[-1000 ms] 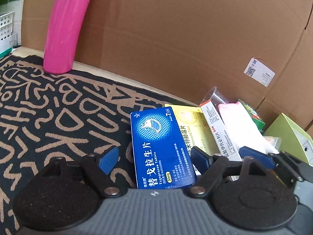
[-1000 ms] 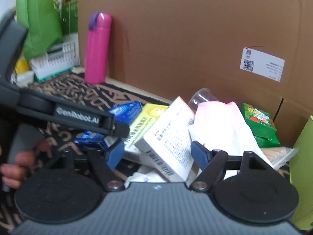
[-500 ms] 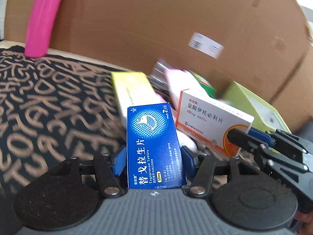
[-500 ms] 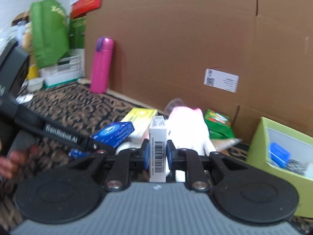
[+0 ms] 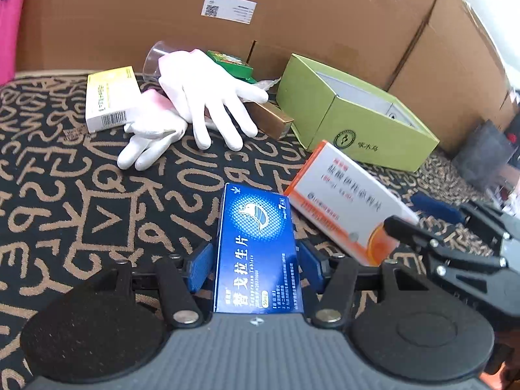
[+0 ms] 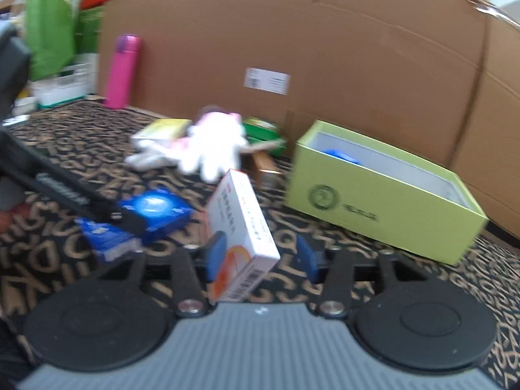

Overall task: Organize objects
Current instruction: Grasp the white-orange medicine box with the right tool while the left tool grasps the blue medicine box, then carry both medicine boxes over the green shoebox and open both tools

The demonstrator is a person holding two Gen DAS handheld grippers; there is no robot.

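Observation:
My left gripper [image 5: 258,265] has its blue pads [image 5: 201,265] a little apart from the sides of a blue medicine box [image 5: 256,253], which lies between them on the patterned cloth [image 5: 81,214]. My right gripper [image 6: 261,255] is open; a white and orange medicine box [image 6: 242,234] lies tilted between its fingers, against the left pad. That box also shows in the left wrist view [image 5: 344,204], and the blue box in the right wrist view [image 6: 156,209]. An open green box [image 5: 354,113] stands behind, also in the right wrist view [image 6: 383,188].
White gloves [image 5: 201,104], a yellow medicine box [image 5: 109,97], a clear cup [image 5: 156,61], a green packet [image 5: 232,63] and a gold box [image 5: 273,117] lie by the cardboard wall [image 5: 292,9]. A pink bottle [image 6: 122,71] stands far left.
Both grippers carried their boxes forward and right, away from the pile, down to the cloth. Both have opened; the white and orange box has slipped loose and tilted.

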